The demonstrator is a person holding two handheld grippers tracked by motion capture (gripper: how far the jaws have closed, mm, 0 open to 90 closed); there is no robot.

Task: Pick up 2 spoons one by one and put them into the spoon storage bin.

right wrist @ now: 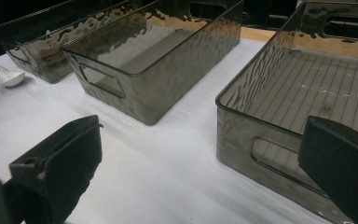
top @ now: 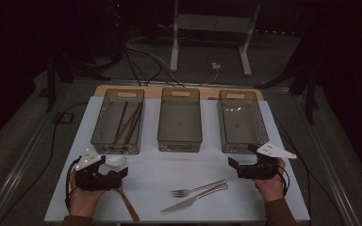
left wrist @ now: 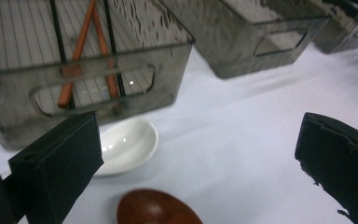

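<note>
Nearest the person, on the white table (top: pixel 151 188): left gripper (top: pixel 104 175) and right gripper (top: pixel 243 165), both with jaws wide apart, holding nothing. Just ahead of the left gripper, a brown wooden spoon (left wrist: pixel 157 209) and a white ceramic spoon (left wrist: pixel 127 145), close together. Between the hands, a fork (top: pixel 198 188) and a knife (top: pixel 194 199). Farther off, three smoky bins: left bin (top: pixel 118 121) with chopsticks (top: pixel 127 123), middle bin (top: pixel 179 119) and right bin (top: pixel 242 121) empty. Visible through the left bin's wall in the left gripper view: orange and black chopsticks. From the right gripper view: ribbed floor of the right bin.

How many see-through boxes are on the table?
3, in a row at the table's far side: the left box holds chopsticks, the middle box and the right box look empty.
</note>
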